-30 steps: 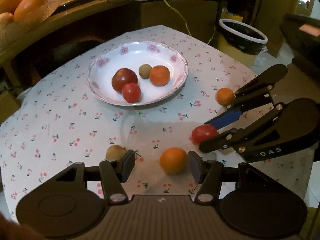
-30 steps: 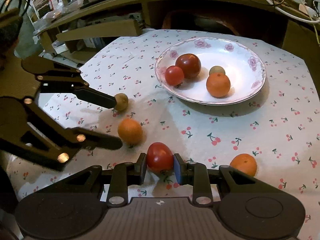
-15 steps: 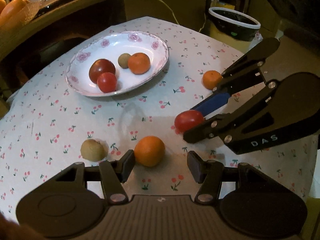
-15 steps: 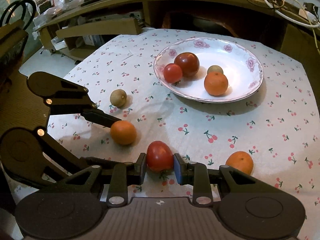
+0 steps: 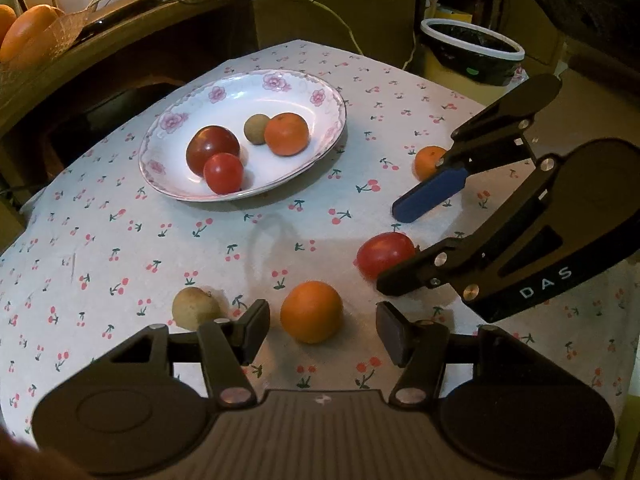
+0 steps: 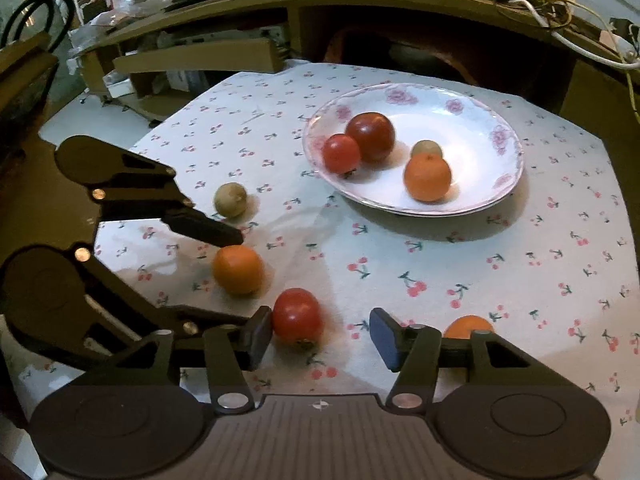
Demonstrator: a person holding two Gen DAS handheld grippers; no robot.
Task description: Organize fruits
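My left tool [image 5: 322, 330]: low over worktop, fingers spread around orange [image 5: 311, 312]. My right tool [image 6: 316, 336]: fingers apart, tomato [image 6: 297, 314] against left finger. Plate [image 5: 320, 98] at 12 o'clock.

Bare cloth [image 5: 260, 236] btwn plate [image 5: 328, 92] & loose fruit, right tool [image 5: 390, 246] crowds tomato [image 5: 384, 254]
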